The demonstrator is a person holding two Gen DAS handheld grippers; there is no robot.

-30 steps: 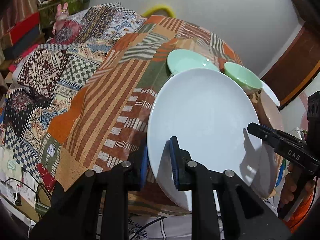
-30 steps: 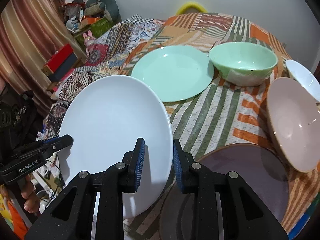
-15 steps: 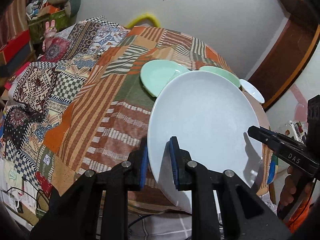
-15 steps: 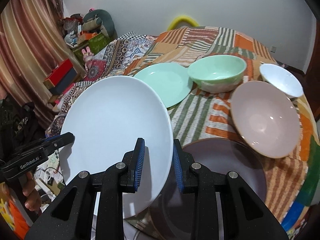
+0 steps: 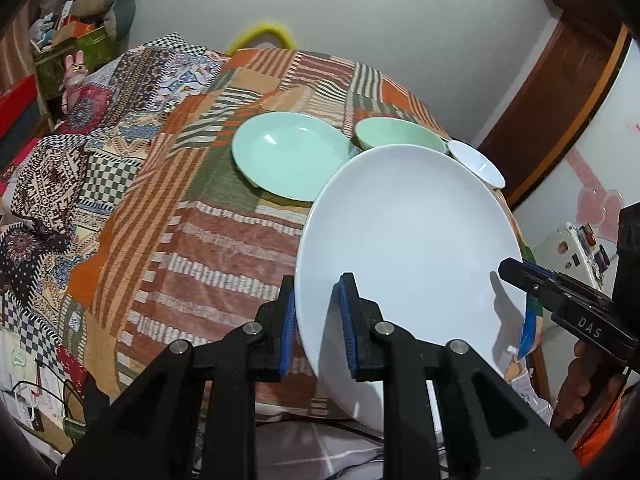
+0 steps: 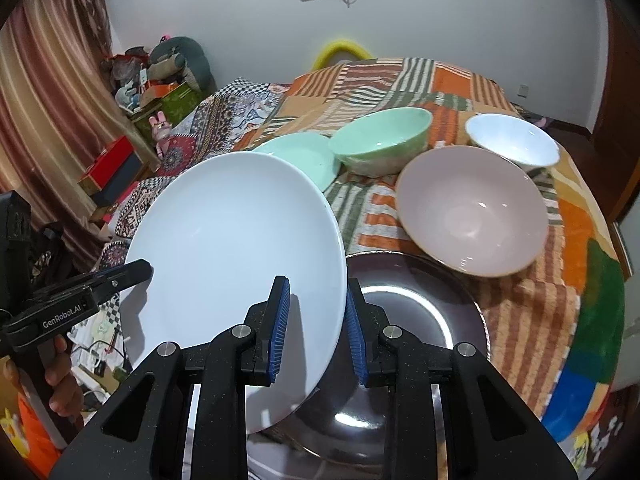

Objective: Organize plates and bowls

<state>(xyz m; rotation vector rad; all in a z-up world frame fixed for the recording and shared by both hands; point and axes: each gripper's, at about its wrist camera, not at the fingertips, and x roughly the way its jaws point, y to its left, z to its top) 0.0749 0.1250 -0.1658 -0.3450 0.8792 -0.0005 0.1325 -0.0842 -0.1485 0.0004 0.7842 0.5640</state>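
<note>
Above the table's near edge: white plate (image 6: 236,248) held aloft, tilted | left gripper (image 5: 316,316) pinches its rim; right gripper (image 6: 314,320) straddles opposite rim, contact unclear | unstacked on patchwork cloth (image 5: 208,248): dark plate (image 6: 416,344), pink bowl (image 6: 472,208), green bowl (image 6: 380,140), green plate (image 5: 288,156), white bowl (image 6: 512,140) | sorting looks barely begun.

Two wrist fisheyes, close range, angled down over the desk (image 5: 208,248).
Left view faces across from the plate's left edge, right view from its right; both share the white plate (image 5: 408,232) (image 6: 236,248) and green plate (image 5: 288,154) (image 6: 304,154).
</note>
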